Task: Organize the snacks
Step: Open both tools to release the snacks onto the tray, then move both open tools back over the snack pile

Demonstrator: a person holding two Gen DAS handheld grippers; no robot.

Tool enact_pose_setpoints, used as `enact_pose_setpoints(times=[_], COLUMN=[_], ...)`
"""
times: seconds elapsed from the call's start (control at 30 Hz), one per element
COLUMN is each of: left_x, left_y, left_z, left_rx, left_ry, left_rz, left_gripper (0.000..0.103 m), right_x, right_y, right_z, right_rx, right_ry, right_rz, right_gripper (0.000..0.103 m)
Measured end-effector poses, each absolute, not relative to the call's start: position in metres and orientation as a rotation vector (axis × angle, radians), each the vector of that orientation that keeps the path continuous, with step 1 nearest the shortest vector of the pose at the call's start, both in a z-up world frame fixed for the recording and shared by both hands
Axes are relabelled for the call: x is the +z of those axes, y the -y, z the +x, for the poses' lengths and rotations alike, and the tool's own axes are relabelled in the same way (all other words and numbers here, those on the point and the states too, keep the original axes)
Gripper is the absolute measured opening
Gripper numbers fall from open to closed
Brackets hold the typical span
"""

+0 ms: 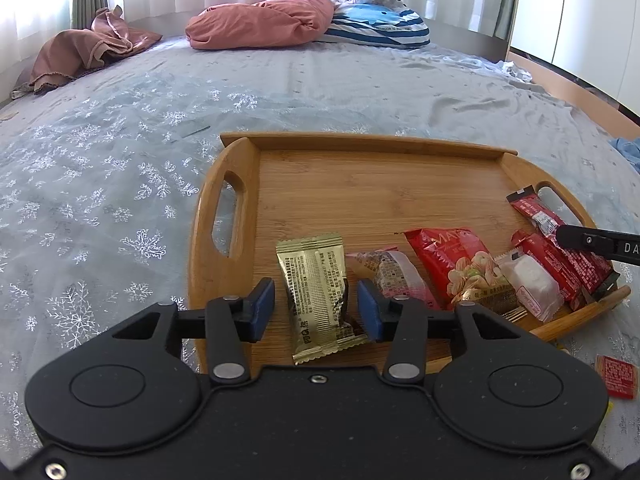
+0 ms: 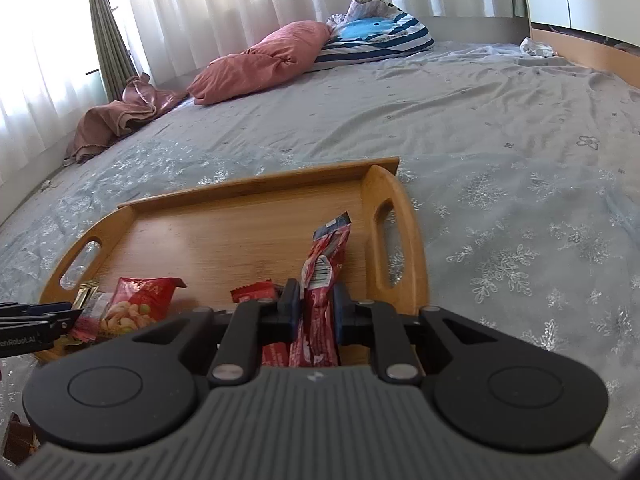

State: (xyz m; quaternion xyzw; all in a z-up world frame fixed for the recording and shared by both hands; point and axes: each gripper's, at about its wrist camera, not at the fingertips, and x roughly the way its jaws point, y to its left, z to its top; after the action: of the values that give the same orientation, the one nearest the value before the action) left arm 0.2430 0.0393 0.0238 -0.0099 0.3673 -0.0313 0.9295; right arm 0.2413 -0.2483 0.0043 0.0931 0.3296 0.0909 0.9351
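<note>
Bed (image 1: 120, 160) with a snowflake sheet, wooden tray (image 1: 360, 184) on it. Gold snack packet (image 1: 318, 296) lies on the tray between the left gripper (image 1: 316, 310) fingers, spread wide, not touching. Right gripper (image 2: 316, 312) fingers pinch a red snack stick (image 2: 324, 280) upright over the tray's right end.

One tray (image 1: 236, 216), seven snack packets (image 1: 318, 296), two pillows (image 1: 260, 20).

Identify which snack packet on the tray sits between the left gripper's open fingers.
The gold foil packet, leftmost in the row on the bamboo tray. It lies between the left gripper fingers; the pink and red packets lie further right.
</note>
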Motion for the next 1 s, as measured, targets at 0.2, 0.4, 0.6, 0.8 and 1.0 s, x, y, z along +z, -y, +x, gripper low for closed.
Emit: enact_pose_setpoints(times=[0.2,0.4,0.6,0.8,1.0], left_x=[0.027,0.033,0.042,0.049,0.058], left_y=[-0.042,-0.045,-0.047,-0.048,-0.044], left_z=[0.241,0.235,0.224,0.21,0.19], left_rx=[-0.057,-0.052,-0.066,-0.08,-0.106], left_ry=[-0.745,-0.725,-0.705,-0.694,-0.683], left_rz=[-0.022,-0.037,-0.052,-0.072,-0.064], left_gripper=[0.056,0.072,0.085,0.087,0.094], right_x=[0.0,-0.002,0.002,0.009,0.019], right_y=[0.249,0.253,0.255,0.252,0.243], right_z=[0.246,0.246,0.24,0.229,0.209], right_rx=[0.168,0.15,0.153,0.167,0.212], right_ry=[-0.685,-0.685,-0.679,-0.654,-0.618], right_rz=[0.183,0.212,0.206,0.177,0.116], right_gripper=[0.021,0.036,0.048,0.061,0.071])
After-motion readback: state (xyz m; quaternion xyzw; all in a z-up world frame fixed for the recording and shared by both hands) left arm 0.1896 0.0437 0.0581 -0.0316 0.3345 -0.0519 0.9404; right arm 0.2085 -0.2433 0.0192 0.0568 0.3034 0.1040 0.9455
